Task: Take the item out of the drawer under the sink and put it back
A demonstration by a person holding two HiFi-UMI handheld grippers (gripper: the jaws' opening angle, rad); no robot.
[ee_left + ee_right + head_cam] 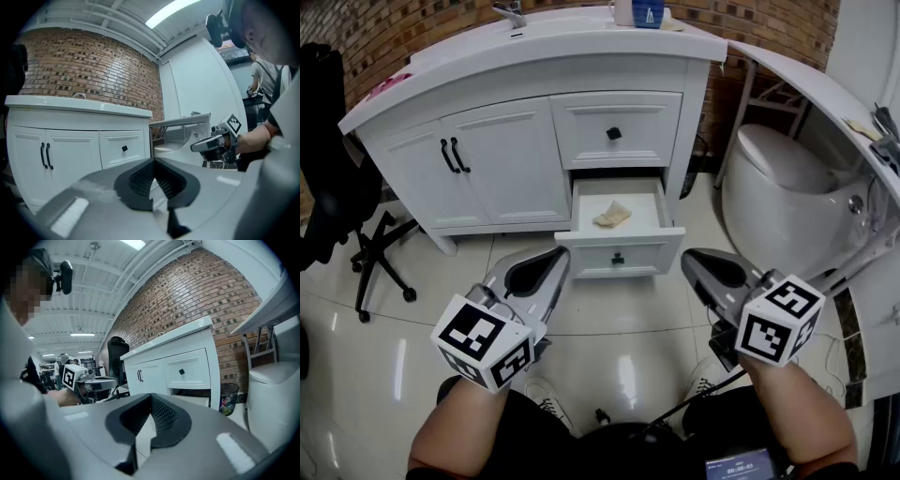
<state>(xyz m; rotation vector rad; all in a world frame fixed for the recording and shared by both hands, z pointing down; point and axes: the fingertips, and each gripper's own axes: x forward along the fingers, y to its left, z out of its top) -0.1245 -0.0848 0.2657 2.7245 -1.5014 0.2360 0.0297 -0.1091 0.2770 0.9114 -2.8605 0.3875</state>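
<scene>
The lower drawer [620,246] of the white vanity under the sink stands pulled open. A crumpled beige item [612,215] lies inside it. My left gripper [560,254] hovers above the floor just left of the drawer front, its jaws closed together and empty. My right gripper [691,259] hangs just right of the drawer front, also shut on nothing. In the left gripper view the jaw tips meet at my left gripper [153,161]. The right gripper view shows my right gripper [151,396] with its tips touching, and the open drawer [192,400] beyond.
The upper drawer [615,132] and cabinet doors [478,164] are closed. A white toilet [783,183] stands to the right, a black office chair [342,187] to the left. A faucet [512,12] and blue cup [648,11] sit on the sink top. A bin [228,399] is beside the vanity.
</scene>
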